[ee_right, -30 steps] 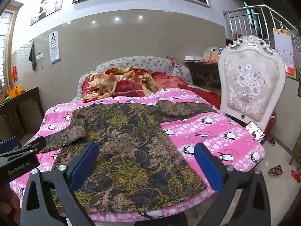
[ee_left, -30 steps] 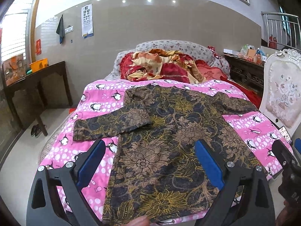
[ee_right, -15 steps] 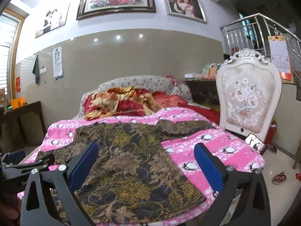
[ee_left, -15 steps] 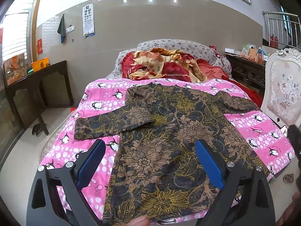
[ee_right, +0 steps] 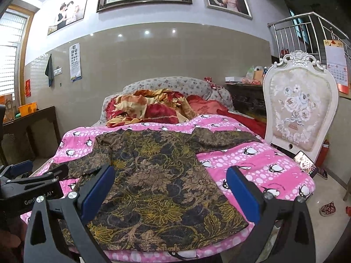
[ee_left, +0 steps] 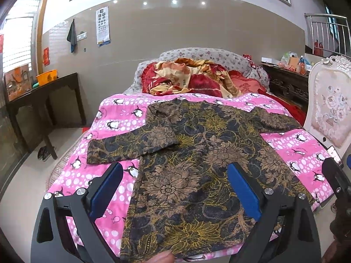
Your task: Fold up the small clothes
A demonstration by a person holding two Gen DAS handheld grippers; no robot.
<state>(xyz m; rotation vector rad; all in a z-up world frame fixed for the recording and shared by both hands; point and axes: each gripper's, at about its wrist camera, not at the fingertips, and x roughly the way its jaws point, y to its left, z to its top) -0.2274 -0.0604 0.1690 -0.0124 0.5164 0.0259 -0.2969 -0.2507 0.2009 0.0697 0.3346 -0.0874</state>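
The dark floral shirt (ee_left: 197, 171) lies flat on the pink penguin bedspread (ee_left: 114, 118), sleeves out. Above its hem, the left gripper (ee_left: 173, 188) and right gripper (ee_right: 170, 186) hover spread wide, holding nothing

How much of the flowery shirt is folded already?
Almost none. The flowery shirt lies spread flat on the pink penguin blanket, which looks like the only step done. One sleeve lies across the chest side; the other sleeve sticks straight out. The left hand-held gripper and right hand-held gripper are open, holding nothing. All the folds remain.
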